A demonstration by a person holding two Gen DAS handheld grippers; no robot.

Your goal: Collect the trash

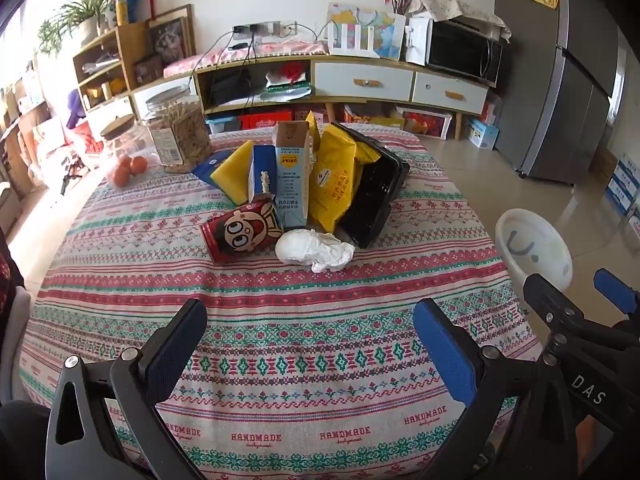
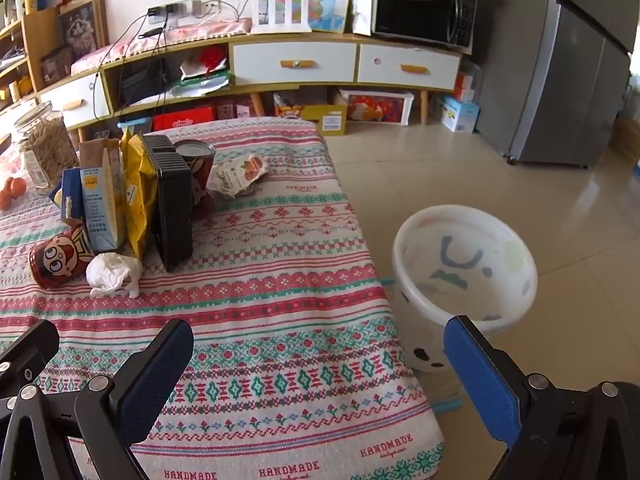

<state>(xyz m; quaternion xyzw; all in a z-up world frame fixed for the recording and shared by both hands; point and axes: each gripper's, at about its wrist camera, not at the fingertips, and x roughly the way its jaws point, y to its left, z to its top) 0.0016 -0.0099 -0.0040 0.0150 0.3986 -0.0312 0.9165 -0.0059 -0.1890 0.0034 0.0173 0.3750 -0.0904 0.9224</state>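
Tissue [image 1: 314,250] lies on the tablecloth [image 1: 280,320], ahead of the left tool [image 1: 310,340].

I see strong daylight coming in left of the worktop [image 1: 280,320], washing out the shelf [image 1: 108,68] and plant [image 1: 80,12] there. The floor [image 2: 500,184] carries soft glare. Both views bow heavily at the edges with dark corners; the middle stays sharp.

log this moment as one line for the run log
left gripper open, empty | right gripper open, empty | crumpled tissue, red can on table | white bin on floor, looks empty
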